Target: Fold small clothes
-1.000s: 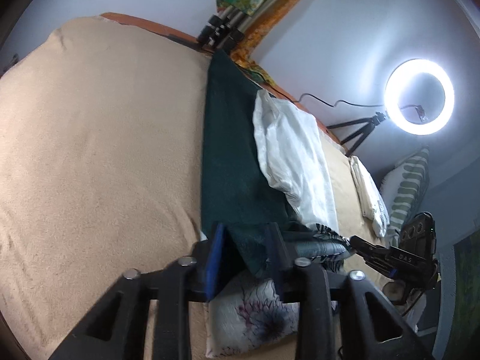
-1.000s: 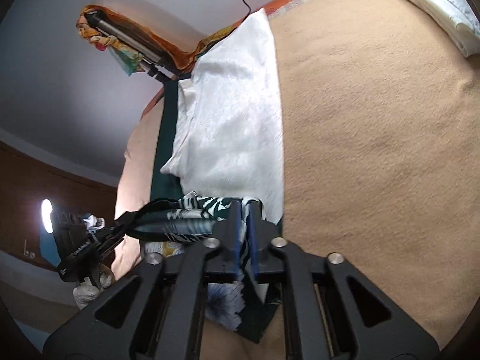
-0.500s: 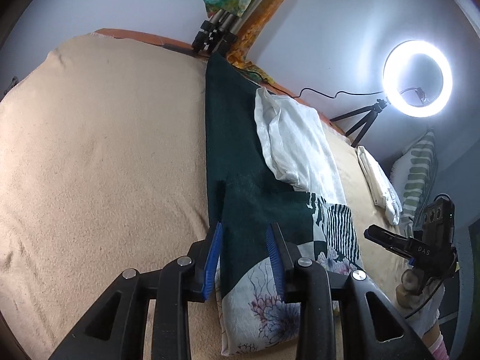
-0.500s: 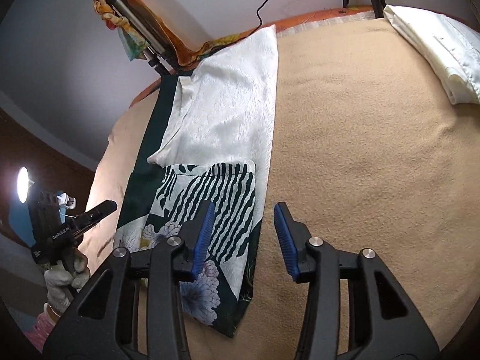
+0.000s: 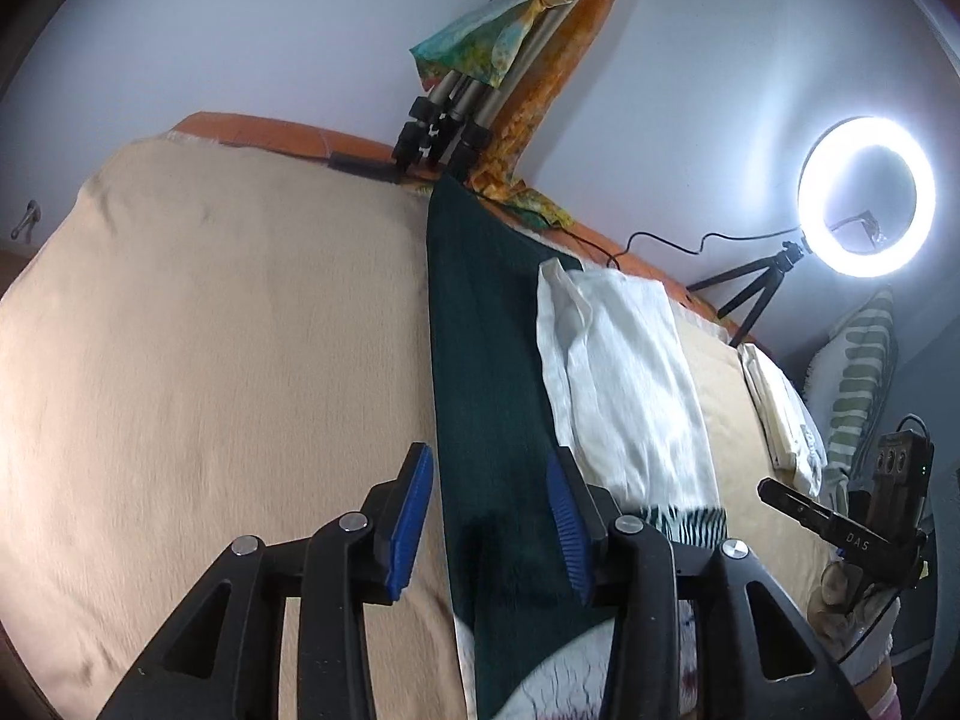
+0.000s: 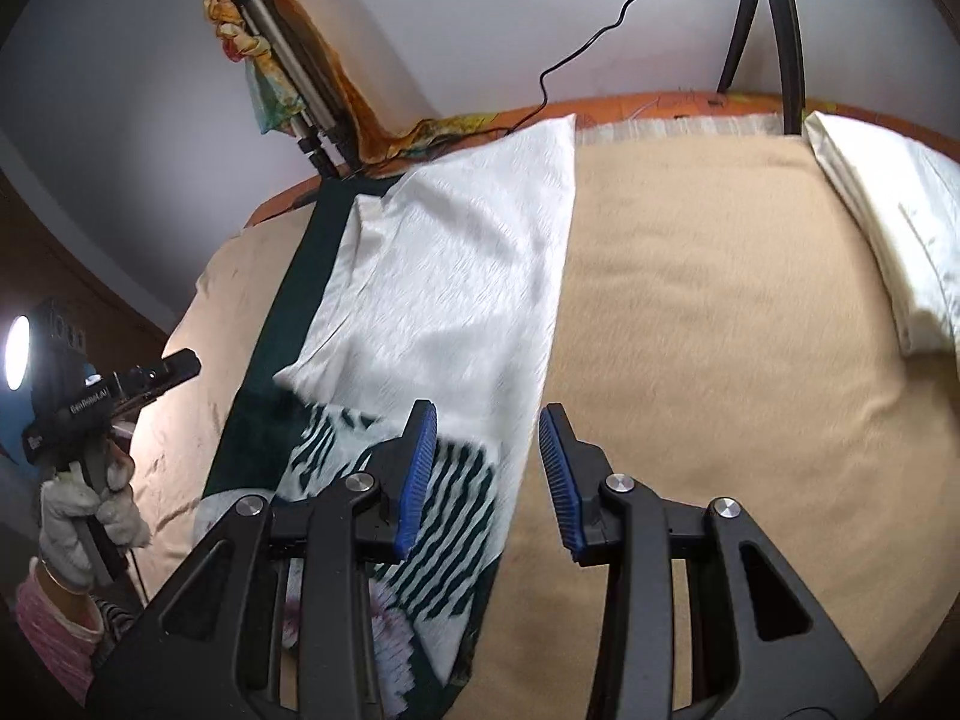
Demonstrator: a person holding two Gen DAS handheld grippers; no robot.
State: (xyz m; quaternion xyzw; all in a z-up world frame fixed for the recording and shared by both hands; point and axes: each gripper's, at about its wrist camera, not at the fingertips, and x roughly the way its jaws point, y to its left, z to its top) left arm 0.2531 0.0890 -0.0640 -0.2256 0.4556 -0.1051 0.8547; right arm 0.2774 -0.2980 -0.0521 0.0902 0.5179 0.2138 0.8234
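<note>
Fold just released: the patterned garment [image 6: 384, 480] lies flat on the tan blanket [image 6: 720, 330], its dark green part [image 5: 486, 360] stretching away, a white cloth [image 6: 456, 288] across it. Left gripper [image 5: 489, 516] has just been opening, right gripper [image 6: 486, 474] closing slightly; both stand released, nothing between the pads. Near hem is blurred, probably doubled over. Next judged: regrasp an edge for another fold.

Bed [image 6: 720, 312] under a tan blanket | dark green cloth [image 5: 480, 360] in a long strip from 12 to 6 o'clock in left view | white garment [image 6: 456, 288] overlapping it, patterned garment [image 6: 444, 480] at its 6 o'clock | cream folded cloth [image 6: 888, 228] at 2 o'clock in right view
</note>
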